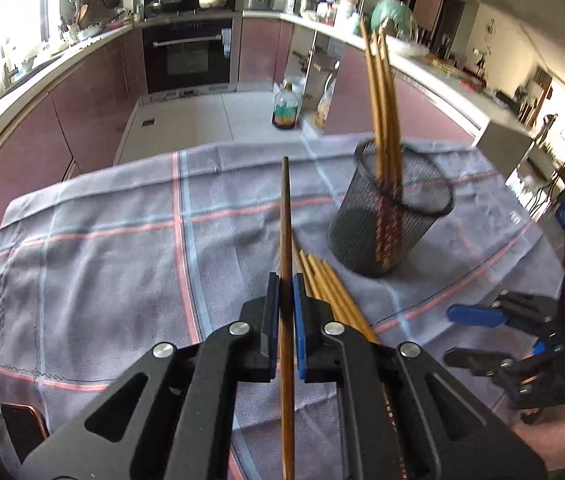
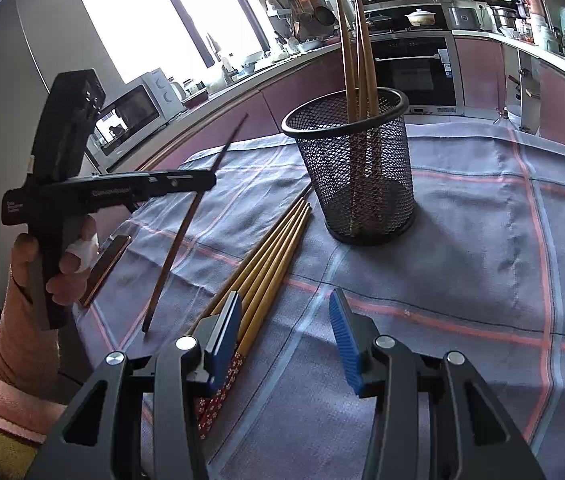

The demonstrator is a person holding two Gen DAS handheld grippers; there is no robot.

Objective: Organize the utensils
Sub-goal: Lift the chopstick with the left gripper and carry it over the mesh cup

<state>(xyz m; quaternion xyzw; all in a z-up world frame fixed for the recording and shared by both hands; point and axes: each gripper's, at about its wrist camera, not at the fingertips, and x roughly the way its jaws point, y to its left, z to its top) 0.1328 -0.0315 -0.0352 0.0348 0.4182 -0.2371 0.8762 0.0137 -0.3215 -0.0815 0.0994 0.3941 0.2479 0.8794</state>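
A single dark chopstick [image 1: 285,240] is held clear of the worktop, clamped near its middle between the closed fingers of the left gripper [image 1: 285,312], its tip angled up, apparently so it can be dropped end-first into the mesh holder [image 2: 356,184]. Several chopsticks [image 2: 356,52] are already stood upright in that holder, while a bundle of light ones [image 2: 270,256] is left lying just beside it on the checked cloth [image 2: 482,280]. The right gripper [image 2: 286,340] is kept low with fingers parted and empty, near the bundle's patterned ends.
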